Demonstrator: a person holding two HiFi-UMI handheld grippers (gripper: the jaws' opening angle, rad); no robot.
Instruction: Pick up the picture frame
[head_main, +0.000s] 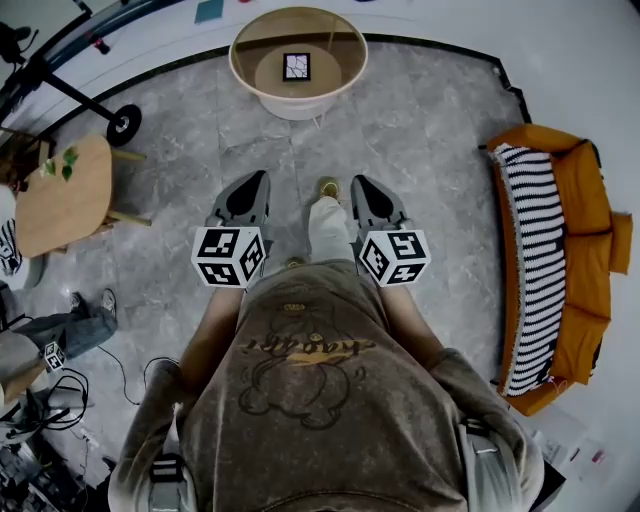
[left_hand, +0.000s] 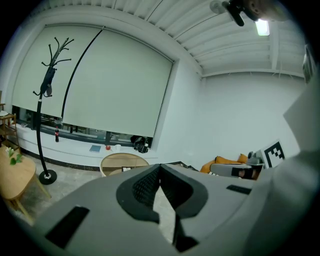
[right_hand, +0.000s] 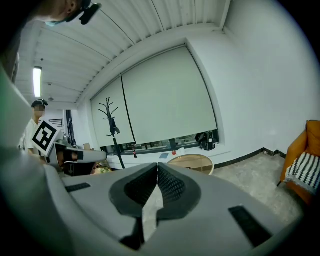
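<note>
The picture frame (head_main: 296, 66) has not been picked up. It lies flat, small and dark-edged, in the middle of the round table (head_main: 250, 82) at the far end of the grey tiled floor (head_main: 420, 130), well apart from both grippers. Nothing touches it.

The left gripper (head_main: 259, 180) and the right gripper (head_main: 358, 183) are held side by side in front of the person's chest, pointing towards the table. In each gripper view the ribbed pads meet at the tips with nothing between them, so both are closed and empty. What is left, as I judge it, is the whole job: close the distance, open the jaws, grip the frame and lift it.

To the right is an orange armchair (head_main: 590, 210) with a striped cushion (head_main: 540, 260), and to the left a wooden side table (head_main: 65, 195).

Readable writing is scarce. The sweatshirt (head_main: 310, 390) bears a line of print, upside down from here. It may read "happy", but the view is too poor to be sure. The marker cubes carry only black-and-white squares.
</note>
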